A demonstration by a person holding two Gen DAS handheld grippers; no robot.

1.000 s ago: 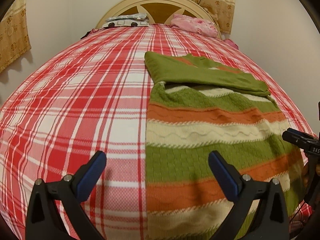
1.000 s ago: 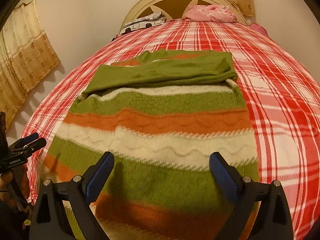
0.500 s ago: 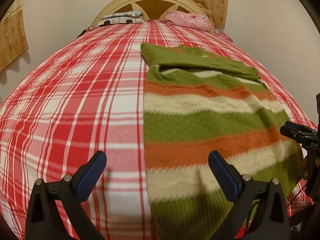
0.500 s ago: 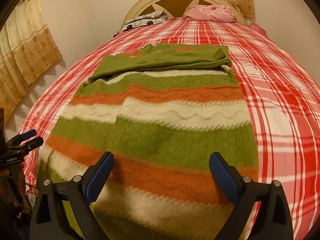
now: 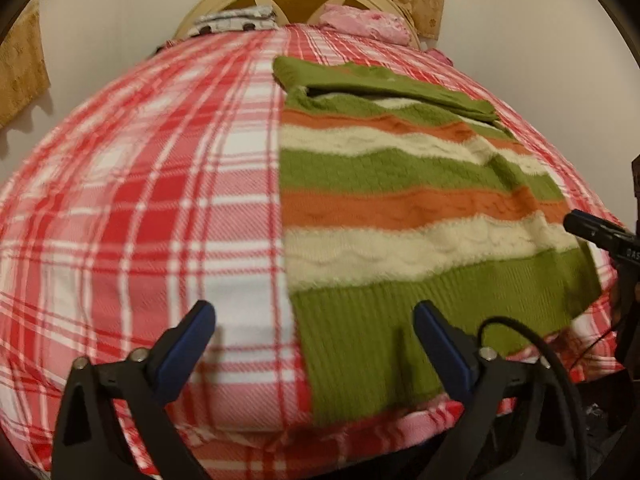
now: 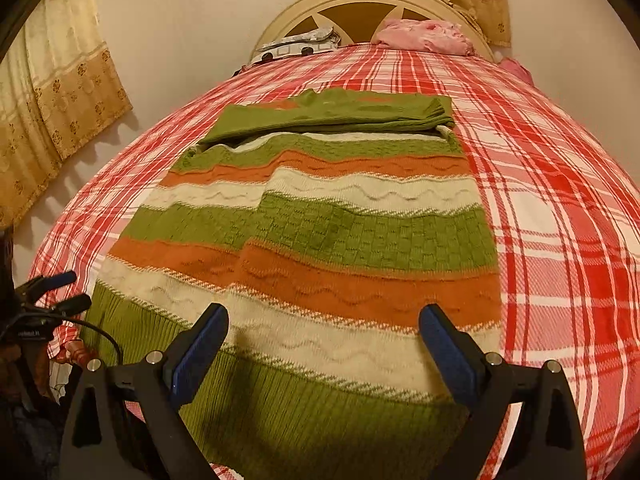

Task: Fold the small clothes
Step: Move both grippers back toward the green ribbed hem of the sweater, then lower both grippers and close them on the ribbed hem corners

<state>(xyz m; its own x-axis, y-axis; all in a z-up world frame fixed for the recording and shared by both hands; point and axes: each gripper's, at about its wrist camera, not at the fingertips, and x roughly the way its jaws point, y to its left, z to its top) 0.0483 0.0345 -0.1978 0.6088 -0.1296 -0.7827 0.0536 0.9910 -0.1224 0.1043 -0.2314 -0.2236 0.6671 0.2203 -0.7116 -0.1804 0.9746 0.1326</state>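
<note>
A knitted sweater (image 5: 400,208) with green, orange and cream stripes lies flat on the red plaid bed (image 5: 140,200), its green sleeves folded across the far end. It also shows in the right wrist view (image 6: 340,240). My left gripper (image 5: 314,328) is open and empty, low over the near left corner of the sweater's green hem. My right gripper (image 6: 324,328) is open and empty over the hem. The right gripper shows at the right edge of the left wrist view (image 5: 600,236); the left gripper shows at the left edge of the right wrist view (image 6: 48,296).
The bed's near edge (image 5: 360,428) lies just below the hem. A cream headboard (image 6: 360,4), a pink bundle (image 6: 424,36) and a patterned pillow (image 6: 300,44) stand at the far end. Curtains (image 6: 52,100) hang on the left wall. A black cable (image 5: 532,340) runs by the left gripper.
Both grippers have drawn back toward the foot of the bed, so the sweater's green hem and the bed's edge have come into view. Both stay open.
</note>
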